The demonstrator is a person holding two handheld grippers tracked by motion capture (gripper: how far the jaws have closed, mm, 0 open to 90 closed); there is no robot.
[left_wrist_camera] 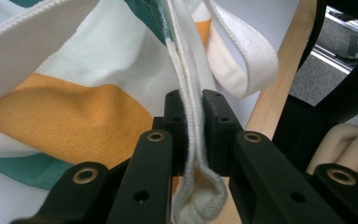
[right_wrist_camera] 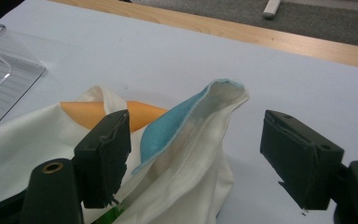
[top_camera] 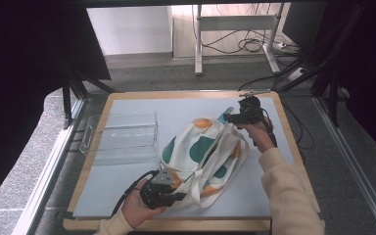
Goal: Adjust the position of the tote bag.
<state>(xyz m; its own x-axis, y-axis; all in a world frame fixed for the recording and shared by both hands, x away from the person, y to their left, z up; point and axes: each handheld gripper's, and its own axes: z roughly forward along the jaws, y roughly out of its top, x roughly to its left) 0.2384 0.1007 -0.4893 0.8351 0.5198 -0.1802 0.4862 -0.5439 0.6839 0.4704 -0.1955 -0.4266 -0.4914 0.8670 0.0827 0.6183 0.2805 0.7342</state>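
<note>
A white cloth tote bag [top_camera: 203, 156] with green and orange patches lies crumpled in the middle of the pale mat. At its near edge my left gripper [top_camera: 169, 193] is shut on the bag; in the left gripper view my left gripper [left_wrist_camera: 193, 105] pinches a folded white hem [left_wrist_camera: 189, 70] between its pads, and a strap loop [left_wrist_camera: 247, 60] hangs beyond. My right gripper [top_camera: 235, 117] stands open at the bag's far corner. In the right gripper view that raised corner [right_wrist_camera: 214, 107], blue on one face, stands between the wide-apart jaws of my right gripper [right_wrist_camera: 200, 149].
A clear plastic tray [top_camera: 122, 137] sits on the mat to the left of the bag, and its corner [right_wrist_camera: 0, 79] appears in the right gripper view. The wooden table edge [top_camera: 293, 142] runs close along the right. Cables and a desk frame [top_camera: 235, 34] stand beyond the table.
</note>
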